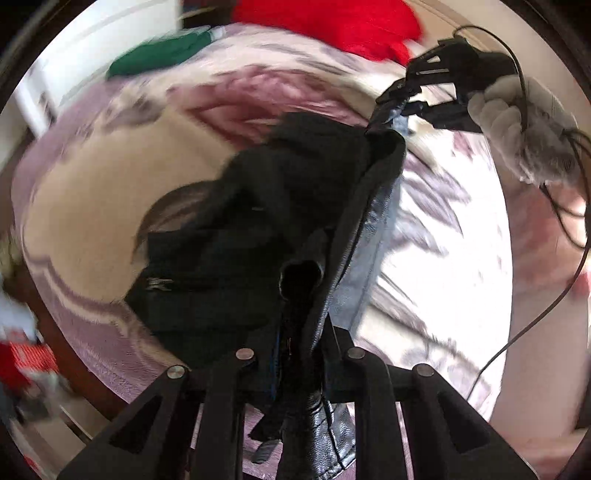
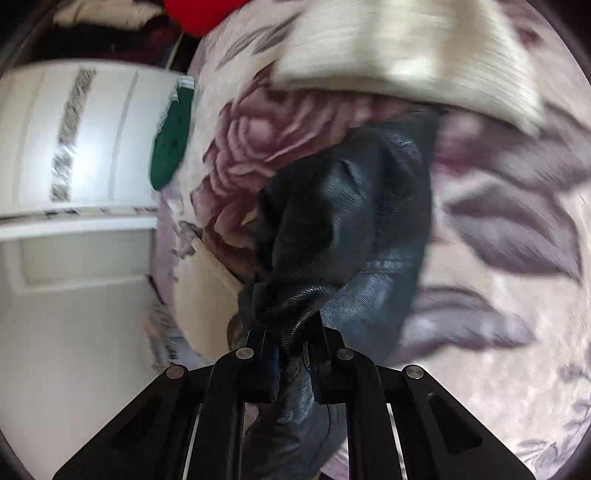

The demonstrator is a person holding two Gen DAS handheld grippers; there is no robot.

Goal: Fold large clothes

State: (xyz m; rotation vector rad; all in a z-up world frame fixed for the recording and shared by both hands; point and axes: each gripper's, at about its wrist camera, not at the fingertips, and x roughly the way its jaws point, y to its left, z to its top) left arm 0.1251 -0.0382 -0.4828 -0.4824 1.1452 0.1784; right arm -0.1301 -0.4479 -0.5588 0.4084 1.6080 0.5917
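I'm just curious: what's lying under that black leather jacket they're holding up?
Under the black jacket lies a floral blanket, pale with purple roses. Whatever sits directly beneath the hanging folds is hidden by the jacket.

A floral bedspread [image 2: 498,229] lies beside a white wardrobe [image 2: 74,147].

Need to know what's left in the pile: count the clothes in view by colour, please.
Black: 1, the jacket held by the left gripper and the right gripper
Green: 1, a garment on the blanket
Red: 1, a garment
Cream: 1, a garment
Total: 4
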